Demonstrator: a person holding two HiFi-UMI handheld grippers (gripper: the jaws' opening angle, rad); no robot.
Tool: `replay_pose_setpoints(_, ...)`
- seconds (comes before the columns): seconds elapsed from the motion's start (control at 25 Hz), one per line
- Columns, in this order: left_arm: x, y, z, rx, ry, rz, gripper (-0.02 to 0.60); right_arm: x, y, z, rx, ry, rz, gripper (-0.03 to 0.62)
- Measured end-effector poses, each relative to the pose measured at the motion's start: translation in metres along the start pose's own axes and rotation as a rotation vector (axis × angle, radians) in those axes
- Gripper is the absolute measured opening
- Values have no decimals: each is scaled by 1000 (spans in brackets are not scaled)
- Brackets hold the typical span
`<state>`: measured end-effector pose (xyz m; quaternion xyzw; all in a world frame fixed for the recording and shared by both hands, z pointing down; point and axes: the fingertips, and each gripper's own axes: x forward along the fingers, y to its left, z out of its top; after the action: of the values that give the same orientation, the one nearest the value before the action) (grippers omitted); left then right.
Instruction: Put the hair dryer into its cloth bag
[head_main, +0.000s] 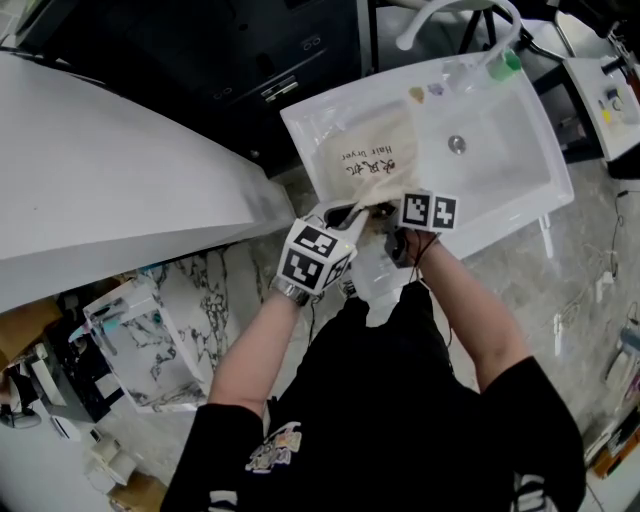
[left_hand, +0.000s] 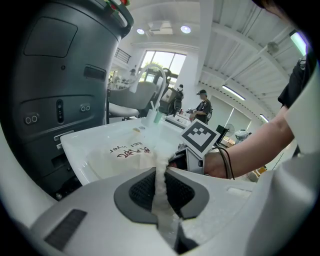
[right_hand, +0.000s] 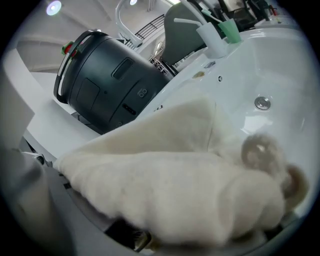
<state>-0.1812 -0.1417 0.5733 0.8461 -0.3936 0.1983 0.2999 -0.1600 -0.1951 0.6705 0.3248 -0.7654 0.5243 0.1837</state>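
Left gripper (left_hand: 161, 175) pinches nearly shut on the cloth bag (head_main: 368, 160) rim to keep its mouth open, and at its 3 o'clock the right gripper (head_main: 396, 222), jaws wide under draped cloth, grip unclear, feeds what looks like the hair dryer (head_main: 374, 214) toward 12 o'clock over the sink (head_main: 520, 150).

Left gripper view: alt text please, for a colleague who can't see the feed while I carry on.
The left gripper is shut on a pinched strip of the cream cloth bag, which lies printed side up in a white sink. The person's right hand sits just beyond the jaws; a dark grey machine fills the left.
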Motion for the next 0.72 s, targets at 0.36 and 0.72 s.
replay_pose_setpoints(0.36,3,3,-6,-23,5,-18,21,10,-7,-2,-40,16,-32,253)
replay_pose_setpoints(0.72,5,5,-11,-49,5,-11,25,13,-8,-6,-79,59,-51,258)
